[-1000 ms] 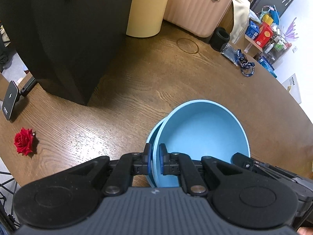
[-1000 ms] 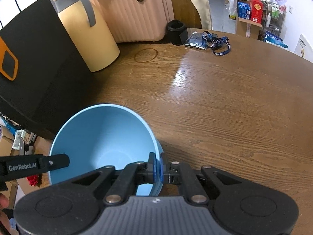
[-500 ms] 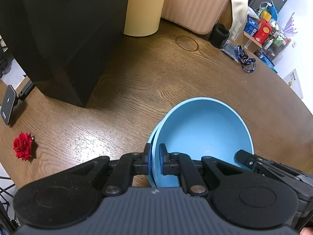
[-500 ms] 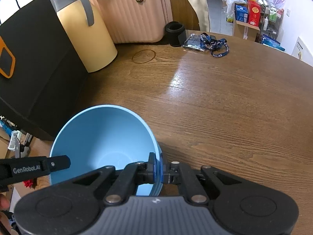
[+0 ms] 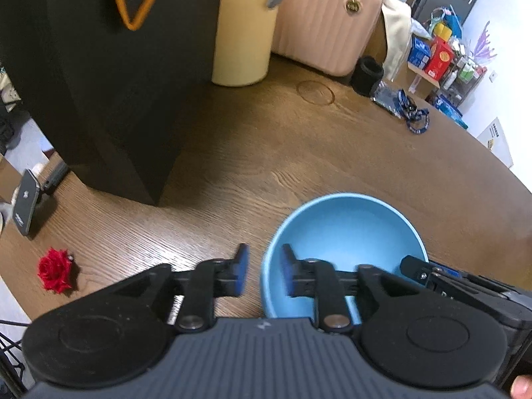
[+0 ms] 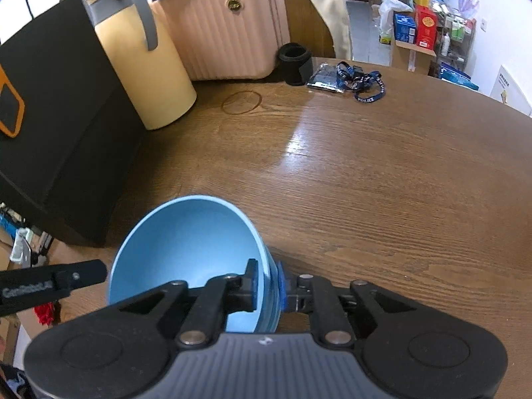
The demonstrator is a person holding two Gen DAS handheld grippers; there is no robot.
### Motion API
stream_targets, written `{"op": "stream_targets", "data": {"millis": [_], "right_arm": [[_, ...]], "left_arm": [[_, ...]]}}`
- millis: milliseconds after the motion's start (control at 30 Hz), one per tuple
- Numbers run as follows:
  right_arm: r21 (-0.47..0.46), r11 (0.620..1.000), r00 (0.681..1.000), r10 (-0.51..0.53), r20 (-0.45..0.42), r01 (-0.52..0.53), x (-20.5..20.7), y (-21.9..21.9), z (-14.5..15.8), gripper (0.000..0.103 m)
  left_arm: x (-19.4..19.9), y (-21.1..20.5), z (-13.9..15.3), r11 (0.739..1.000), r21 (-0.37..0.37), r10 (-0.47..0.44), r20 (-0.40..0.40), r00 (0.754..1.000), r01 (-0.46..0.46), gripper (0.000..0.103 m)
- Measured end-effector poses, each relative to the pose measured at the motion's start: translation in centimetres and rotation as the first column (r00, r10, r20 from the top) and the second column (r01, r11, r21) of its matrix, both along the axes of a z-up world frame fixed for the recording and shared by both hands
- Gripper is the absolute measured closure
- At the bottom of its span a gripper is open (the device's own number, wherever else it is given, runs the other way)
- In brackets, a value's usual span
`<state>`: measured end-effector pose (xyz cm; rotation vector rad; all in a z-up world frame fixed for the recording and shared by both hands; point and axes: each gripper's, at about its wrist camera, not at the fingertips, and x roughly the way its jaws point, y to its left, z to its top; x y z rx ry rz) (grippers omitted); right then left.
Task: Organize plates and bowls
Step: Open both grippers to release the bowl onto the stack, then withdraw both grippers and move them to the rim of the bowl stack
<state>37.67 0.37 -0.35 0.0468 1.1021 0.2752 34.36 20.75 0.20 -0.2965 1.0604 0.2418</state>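
Observation:
A stack of light blue bowls [image 5: 345, 242] sits on the wooden table [image 5: 332, 153], nested one in another. My left gripper [image 5: 264, 271] is open, its fingers straddling the stack's left rim with gaps on both sides. My right gripper [image 6: 267, 284] is also open, with one finger inside the bowls [image 6: 186, 249] and one outside the right rim. The right gripper's finger [image 5: 419, 266] shows at the bowls' right edge in the left wrist view.
A black box [image 5: 83, 66] with an orange mark stands at the left. A cream jug [image 6: 143, 66] and a pink suitcase [image 6: 226, 30] stand at the back. A red rose [image 5: 55, 271], a phone [image 5: 26, 202], a black cup [image 6: 294, 63] and a blue lanyard [image 6: 359, 81] lie on the table.
Both grippers have opened and let go of the bowl rims. The bowls now rest nested on the table. Both cameras have pulled back slightly.

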Motion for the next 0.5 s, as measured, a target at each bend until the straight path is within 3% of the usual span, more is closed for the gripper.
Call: {"op": "stream_targets", "data": {"millis": [33,100,167,267,300,367,500], "right_arm": [[0.004,1.0,1.0,-0.005,0.005,0.005,-0.2,-0.1,0.2,0.072],[0.009,1.0,0.999,-0.019,0.027,0.019,-1.0,-0.6,0.8,0.059],[0.021,0.999,0.998,-0.03,0.052,0.029,-1.9,-1.0,1.5,0.048],[0.045,0.998,0.994,-0.05,0.098,0.046,-4.0,-1.9,2.8,0.019],[0.055,0.997,0.992,-0.057,0.116,0.05,-4.8,-2.2,3.2,0.009],[0.078,0.996,0.986,-0.065,0.154,0.053,-6.4,-2.8,3.9,0.001],[0.087,0.996,0.975,-0.054,0.217,0.036,-10.2,-3.3,5.1,0.0]], "left_arm": [[-0.4,0.2,0.4,1.0,0.017,0.006,0.012,1.0,-0.006,0.058],[-1.1,0.5,1.2,0.999,0.046,0.007,0.035,0.999,-0.008,0.049],[-2.0,1.0,1.9,0.998,0.067,0.006,0.057,0.998,-0.01,0.025],[-3.4,1.7,2.7,0.995,0.093,0.027,0.095,0.995,-0.036,0.004],[-4.0,1.9,3.0,0.995,0.095,0.027,0.11,0.994,-0.038,0.001],[-5.2,2.3,3.4,0.996,0.077,0.023,0.143,0.989,-0.034,0.0],[-8.3,2.7,4.0,0.997,0.068,0.028,0.215,0.976,-0.043,0.0]]}}
